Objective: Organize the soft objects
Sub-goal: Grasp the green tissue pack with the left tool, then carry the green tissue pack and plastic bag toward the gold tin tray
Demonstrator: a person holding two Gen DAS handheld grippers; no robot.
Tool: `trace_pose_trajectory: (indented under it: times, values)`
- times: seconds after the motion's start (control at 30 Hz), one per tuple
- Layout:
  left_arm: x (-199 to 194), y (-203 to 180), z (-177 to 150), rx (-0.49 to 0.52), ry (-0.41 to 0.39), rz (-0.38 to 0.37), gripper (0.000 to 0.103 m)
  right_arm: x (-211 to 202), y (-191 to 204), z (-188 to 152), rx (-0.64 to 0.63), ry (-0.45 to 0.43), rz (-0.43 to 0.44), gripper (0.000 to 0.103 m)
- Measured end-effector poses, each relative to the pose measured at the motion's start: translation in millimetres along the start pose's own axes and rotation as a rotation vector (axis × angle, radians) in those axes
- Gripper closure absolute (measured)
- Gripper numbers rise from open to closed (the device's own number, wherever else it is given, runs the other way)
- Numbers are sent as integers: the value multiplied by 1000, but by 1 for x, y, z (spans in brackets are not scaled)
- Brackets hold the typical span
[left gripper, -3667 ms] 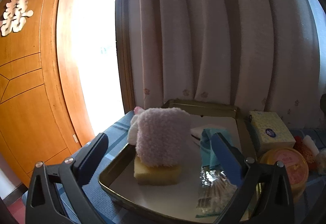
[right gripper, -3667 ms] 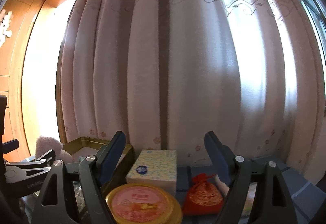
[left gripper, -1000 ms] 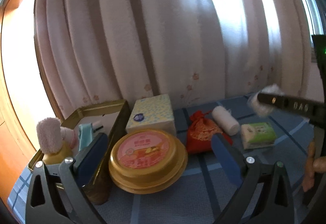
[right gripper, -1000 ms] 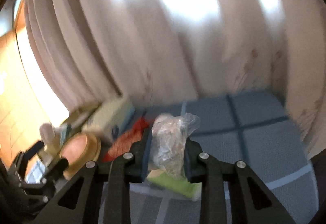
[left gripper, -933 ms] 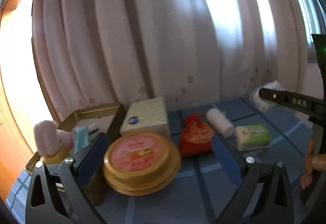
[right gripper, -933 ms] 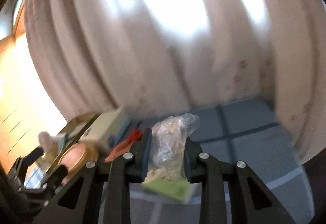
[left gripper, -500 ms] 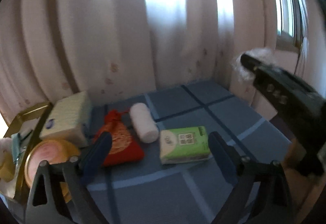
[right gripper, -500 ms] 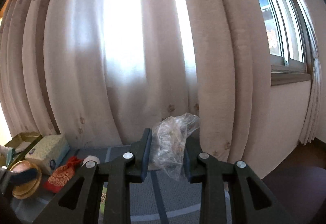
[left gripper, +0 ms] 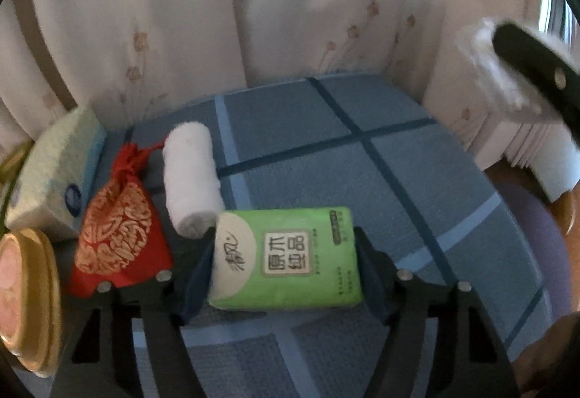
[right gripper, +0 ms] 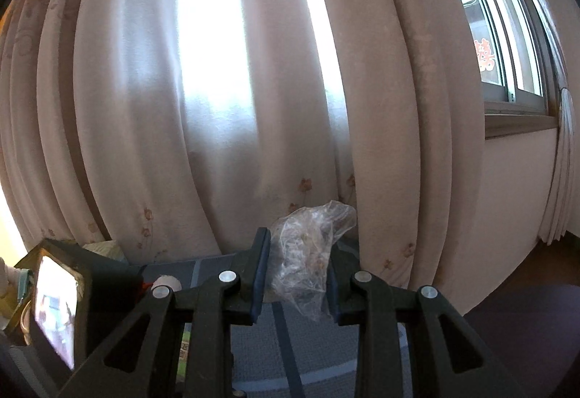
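**A:** What lies under the left gripper (left gripper: 284, 264)?

**B:** A green tissue pack (left gripper: 286, 262) lying flat on a blue checked tablecloth (left gripper: 398, 180). The jaws are closing with the pack between them; the blue pads sit at its two short ends, though whether they press it yet is hard to tell.

**A:** What crowds it?

**B:** A rolled white towel (left gripper: 190, 180) lies just beside the pack's upper left corner. Left of that lie a red embroidered pouch (left gripper: 119, 227), a tissue box (left gripper: 54, 180) and a gold round tin (left gripper: 25, 296). A pale curtain (left gripper: 181, 17) hangs behind.

**A:** And the right gripper (right gripper: 297, 274)?

**B:** Narrow, clamped on a crumpled clear plastic bag (right gripper: 308, 253), held above the table before the curtain, with a window (right gripper: 507, 35) to the right.
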State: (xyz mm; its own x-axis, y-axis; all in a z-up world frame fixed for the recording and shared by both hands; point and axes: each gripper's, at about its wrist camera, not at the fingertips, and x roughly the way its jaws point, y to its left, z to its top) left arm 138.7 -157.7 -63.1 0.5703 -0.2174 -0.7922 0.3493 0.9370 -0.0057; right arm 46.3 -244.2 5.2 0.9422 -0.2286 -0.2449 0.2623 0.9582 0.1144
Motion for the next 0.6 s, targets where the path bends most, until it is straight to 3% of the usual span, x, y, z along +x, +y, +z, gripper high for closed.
trace_pose_trajectory:
  times: [0.2,0.33,0.6]
  values:
    - [-14,6,-2,-40,-27,-7,35,0,1,1,3,2,-6,73]
    - [-39,17,-6,-82,-123,-7,35,0,0,0,3,4,-13,73]
    - [-84,22,-19,-74,-292,33,35,-1,5,0,-31,-6,-28,73]
